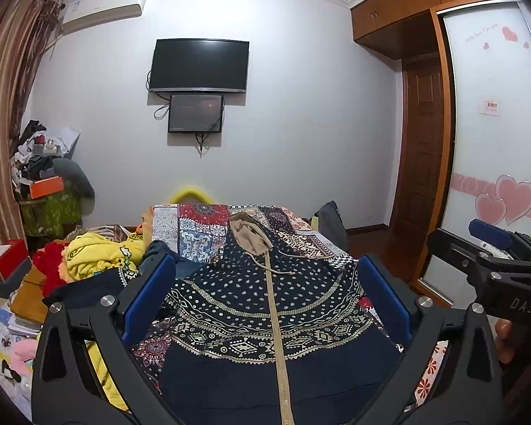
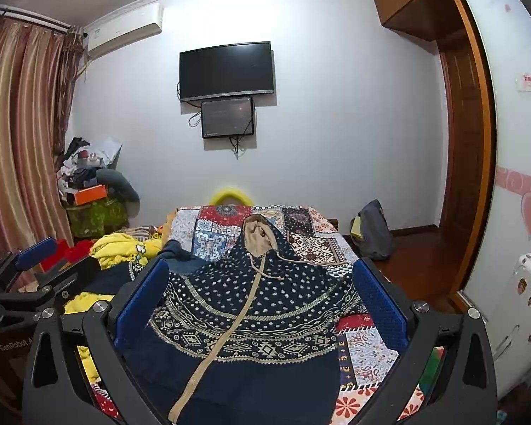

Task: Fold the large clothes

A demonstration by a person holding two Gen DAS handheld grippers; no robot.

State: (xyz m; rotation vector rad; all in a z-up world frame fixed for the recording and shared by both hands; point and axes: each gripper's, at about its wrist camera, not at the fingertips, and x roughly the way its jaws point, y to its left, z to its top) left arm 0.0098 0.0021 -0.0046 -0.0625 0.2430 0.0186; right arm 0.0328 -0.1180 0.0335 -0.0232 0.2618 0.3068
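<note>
A navy hooded jacket (image 1: 265, 304) with a white dot and diamond pattern, a tan zipper and a tan-lined hood (image 1: 247, 235) lies flat on the patchwork bedspread (image 1: 201, 226), hood away from me. It also shows in the right wrist view (image 2: 251, 304). My left gripper (image 1: 265, 294) is open and empty, held above the jacket's chest. My right gripper (image 2: 262, 294) is open and empty above the same jacket. Each gripper shows at the edge of the other's view: the right one (image 1: 492, 244), the left one (image 2: 39, 258).
A heap of yellow and red clothes (image 1: 99, 258) lies left of the jacket, with boxes (image 1: 7, 265) beside it. A wardrobe with a sliding door (image 1: 492, 124) stands on the right. A grey bag (image 2: 371, 230) sits on the floor past the bed. A TV (image 1: 200, 65) hangs on the far wall.
</note>
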